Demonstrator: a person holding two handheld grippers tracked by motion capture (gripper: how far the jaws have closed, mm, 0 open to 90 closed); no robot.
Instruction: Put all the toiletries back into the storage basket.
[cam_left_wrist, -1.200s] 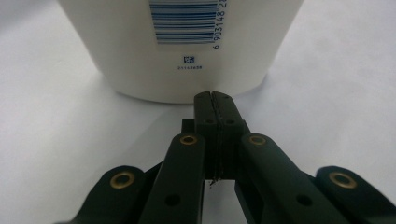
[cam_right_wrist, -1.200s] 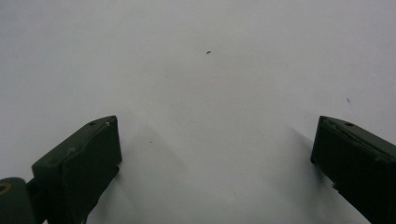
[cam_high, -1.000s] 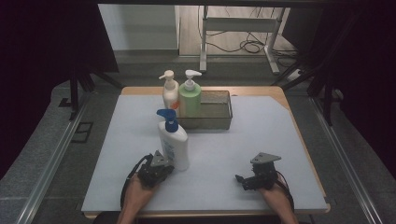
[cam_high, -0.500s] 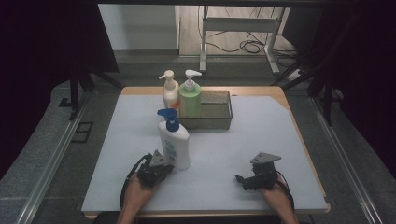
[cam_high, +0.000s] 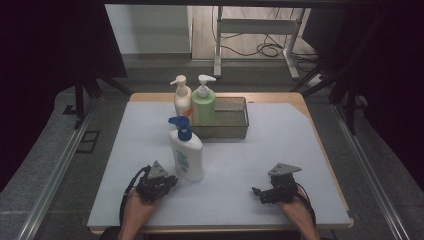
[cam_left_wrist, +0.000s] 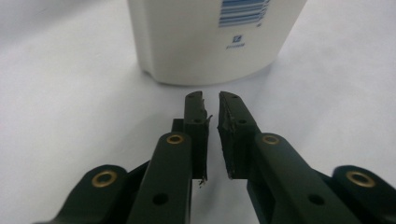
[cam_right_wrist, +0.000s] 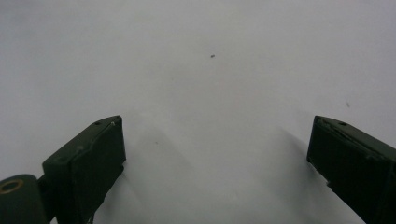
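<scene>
High view: white bottle (cam_high: 187, 155) upright on counter (cam_high: 300, 150), left gripper (cam_high: 170, 181) just near-left; left gripper view: fingers (cam_left_wrist: 195, 116) just opening, slightly parted, nothing between, clear of bottle; right gripper (cam_high: 257, 192) fingers released wide.

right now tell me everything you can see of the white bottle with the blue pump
The white bottle looks like smooth plastic, with a flattened body, a blue pump head and a blue-striped label. It stands upright on the pale table cover, in front of the mesh basket and apart from it. The left gripper points at its base from just short of it, jaws slightly parted and not touching it.
</scene>
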